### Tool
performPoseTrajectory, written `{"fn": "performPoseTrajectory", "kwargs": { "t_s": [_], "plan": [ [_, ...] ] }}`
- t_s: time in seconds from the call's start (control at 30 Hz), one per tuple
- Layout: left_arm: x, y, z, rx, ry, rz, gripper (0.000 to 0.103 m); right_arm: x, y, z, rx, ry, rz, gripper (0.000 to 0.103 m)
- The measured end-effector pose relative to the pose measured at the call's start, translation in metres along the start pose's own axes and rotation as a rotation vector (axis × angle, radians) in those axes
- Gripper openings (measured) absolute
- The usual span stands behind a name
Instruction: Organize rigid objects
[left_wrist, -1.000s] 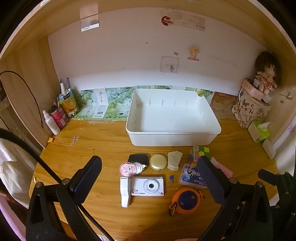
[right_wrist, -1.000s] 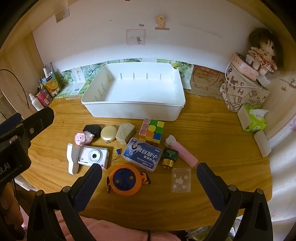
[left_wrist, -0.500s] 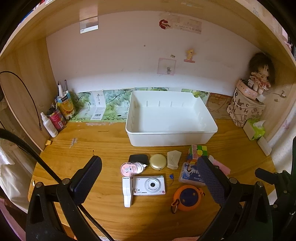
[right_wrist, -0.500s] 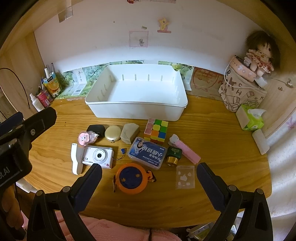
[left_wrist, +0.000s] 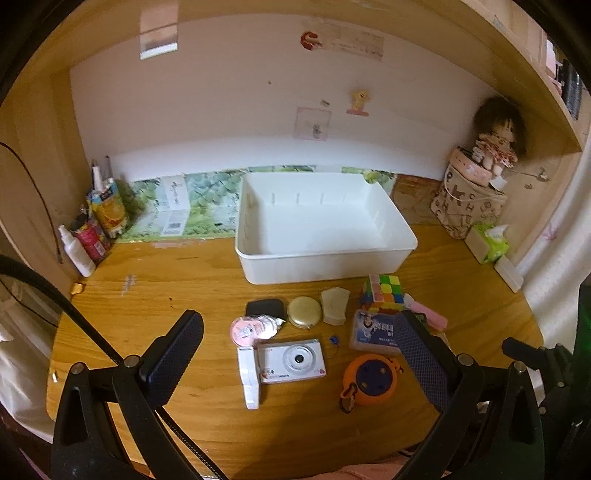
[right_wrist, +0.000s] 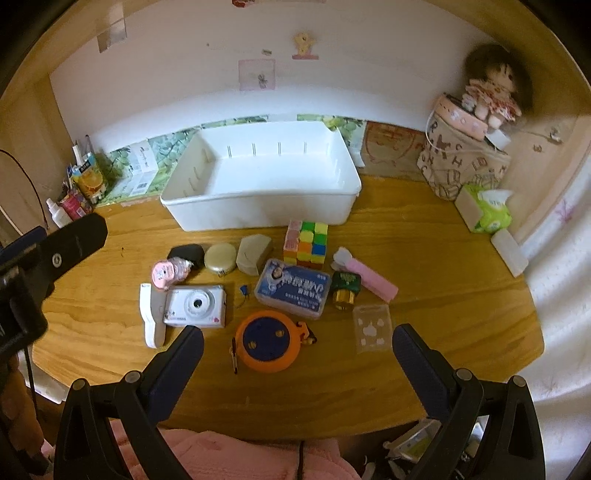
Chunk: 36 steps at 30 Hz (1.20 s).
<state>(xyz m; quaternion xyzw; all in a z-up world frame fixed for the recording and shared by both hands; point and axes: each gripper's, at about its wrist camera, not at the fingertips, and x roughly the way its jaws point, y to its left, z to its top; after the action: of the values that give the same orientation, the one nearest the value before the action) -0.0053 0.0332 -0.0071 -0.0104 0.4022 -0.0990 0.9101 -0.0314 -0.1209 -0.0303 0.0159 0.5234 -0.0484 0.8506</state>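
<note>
Slightly pulled back vs. a sec ago, both grippers, left (left_wrist: 295, 349) & right (right_wrist: 297, 356), hover wide open, empty, over desk (right_wrist: 443, 258). Bin (right_wrist: 266, 199) sits empty at rear; camera (right_wrist: 195, 306), cube (right_wrist: 306, 243), reel (right_wrist: 267, 341) etc. untouched in front. Sorting not begun.

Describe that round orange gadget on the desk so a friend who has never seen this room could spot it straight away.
Start at the big empty white bin at the back of the wooden desk; a cluster of small items lies in front of it. The orange disc sits nearest the desk's front edge, right of the white camera. Nothing else there is round and orange with a dark blue face.
</note>
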Motion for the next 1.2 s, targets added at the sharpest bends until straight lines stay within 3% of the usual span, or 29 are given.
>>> {"fn": "performPoseTrajectory", "kwargs": {
  "t_s": [0.3,0.53,0.8,1.2],
  "plan": [
    [0.019,-0.013,-0.008,0.018,0.114,-0.075,0.102,0.007,-0.01,-0.012,0.045,0.075,0.015,0.102],
    [0.034,-0.022,-0.008,-0.052,0.178,-0.091,0.102,0.023,-0.026,-0.007,0.008,0.143,0.046,0.102],
    [0.057,-0.043,-0.01,-0.138,0.267,-0.041,0.102,0.045,-0.055,0.007,-0.059,0.219,0.101,0.102],
    [0.097,-0.06,-0.033,-0.329,0.464,0.054,0.102,0.082,-0.086,0.024,-0.199,0.342,0.187,0.102]
  ]
}}
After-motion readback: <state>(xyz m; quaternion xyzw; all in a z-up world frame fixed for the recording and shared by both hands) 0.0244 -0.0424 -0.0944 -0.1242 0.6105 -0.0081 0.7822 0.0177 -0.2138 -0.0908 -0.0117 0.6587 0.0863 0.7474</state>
